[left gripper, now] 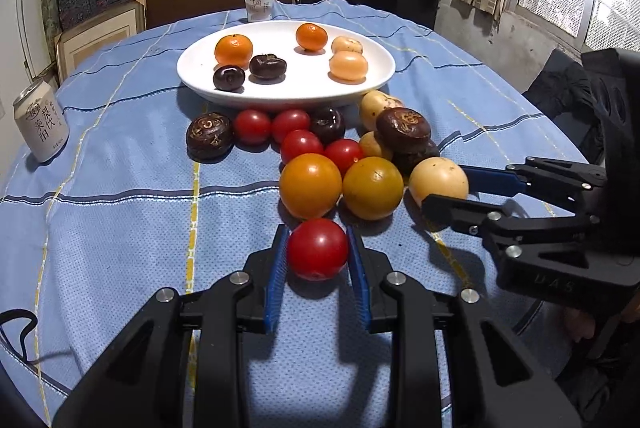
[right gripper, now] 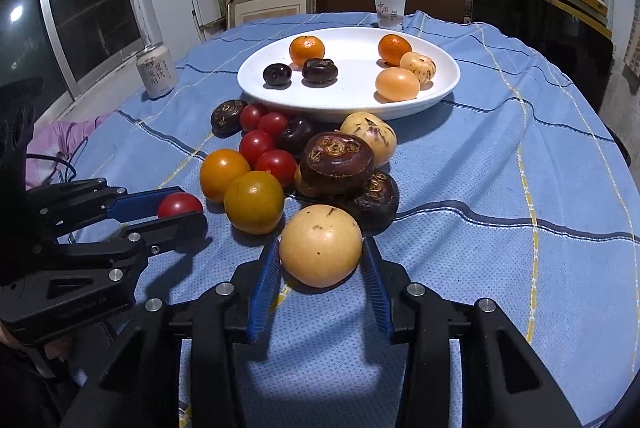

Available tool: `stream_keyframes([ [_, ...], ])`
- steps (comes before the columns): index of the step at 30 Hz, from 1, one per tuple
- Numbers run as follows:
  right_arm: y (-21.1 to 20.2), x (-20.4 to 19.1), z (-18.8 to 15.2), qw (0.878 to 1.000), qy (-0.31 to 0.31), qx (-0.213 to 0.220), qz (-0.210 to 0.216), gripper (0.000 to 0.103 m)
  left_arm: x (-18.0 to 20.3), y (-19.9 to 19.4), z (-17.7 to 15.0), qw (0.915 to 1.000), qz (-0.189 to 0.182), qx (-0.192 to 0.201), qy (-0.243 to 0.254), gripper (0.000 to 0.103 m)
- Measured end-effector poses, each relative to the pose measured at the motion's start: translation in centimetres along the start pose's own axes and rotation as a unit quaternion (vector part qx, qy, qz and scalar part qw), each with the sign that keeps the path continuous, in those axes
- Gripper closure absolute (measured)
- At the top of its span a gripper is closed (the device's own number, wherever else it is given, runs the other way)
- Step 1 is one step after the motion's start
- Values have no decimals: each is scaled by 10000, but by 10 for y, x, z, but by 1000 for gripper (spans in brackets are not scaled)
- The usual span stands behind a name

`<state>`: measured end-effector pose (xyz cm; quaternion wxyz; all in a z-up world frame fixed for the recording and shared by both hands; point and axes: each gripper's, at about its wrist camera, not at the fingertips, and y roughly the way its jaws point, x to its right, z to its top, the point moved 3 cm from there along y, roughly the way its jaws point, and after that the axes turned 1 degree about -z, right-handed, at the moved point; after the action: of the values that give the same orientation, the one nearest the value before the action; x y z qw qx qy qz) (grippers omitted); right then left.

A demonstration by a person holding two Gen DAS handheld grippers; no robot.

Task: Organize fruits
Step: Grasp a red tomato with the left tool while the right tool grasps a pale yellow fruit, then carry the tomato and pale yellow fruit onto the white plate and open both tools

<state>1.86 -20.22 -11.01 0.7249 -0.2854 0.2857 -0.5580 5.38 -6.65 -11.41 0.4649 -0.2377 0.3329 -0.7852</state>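
both tools are down on the blue checked tablecloth (left gripper: 120, 212) at the near edge of the fruit pile. the left gripper (left gripper: 317, 240) has its blue-padded fingers either side of a small round red tomato (left gripper: 317, 249), the pads right against its flanks; it looks gripped, though the tomato sits on the cloth, not lifted. the right gripper (right gripper: 320, 252) brackets a pale yellow round fruit with brown specks (right gripper: 321, 245), its pads (right gripper: 267, 278) just beside the skin with a sliver of cloth showing on each side, so i'd call that one loose, not yet squeezed.

beyond them lies the rest of the heap: two orange-yellow tomatoes (left gripper: 310, 185), more red ones and dark brown knobbly fruits (right gripper: 337, 162). further back sits the wide white oval plate (left gripper: 200, 76), already carrying two oranges, two dark fruits and two pale ones in loose groups.

to my eye this is the pick-up stage of sorting, two fruits at once. next, the right one needs to pinch gently, since the pale fruit touches a dark one behind it. then both lift clear over the pile and travel to the plate, each fruit set near its own kind. a white drink can (left gripper: 40, 126) and paper cup (left gripper: 259, 3) stand well apart.
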Motion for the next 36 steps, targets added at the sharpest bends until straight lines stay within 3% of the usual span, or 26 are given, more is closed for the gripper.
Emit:
stream_keyframes([
  [10,-12,4,3,9998,82,158,-34,61,-2,-2,2,9999,160,-21,28,75],
  [17,-29,6,20,9994,27,338,-97,61,-8,-19,22,9992,347,205,55,75],
  [27,-50,22,78,9975,-67,672,-231,61,-16,-29,78,9969,495,566,227,75],
  [36,-12,36,135,9982,-120,511,-287,60,-23,24,122,9983,452,260,270,75],
])
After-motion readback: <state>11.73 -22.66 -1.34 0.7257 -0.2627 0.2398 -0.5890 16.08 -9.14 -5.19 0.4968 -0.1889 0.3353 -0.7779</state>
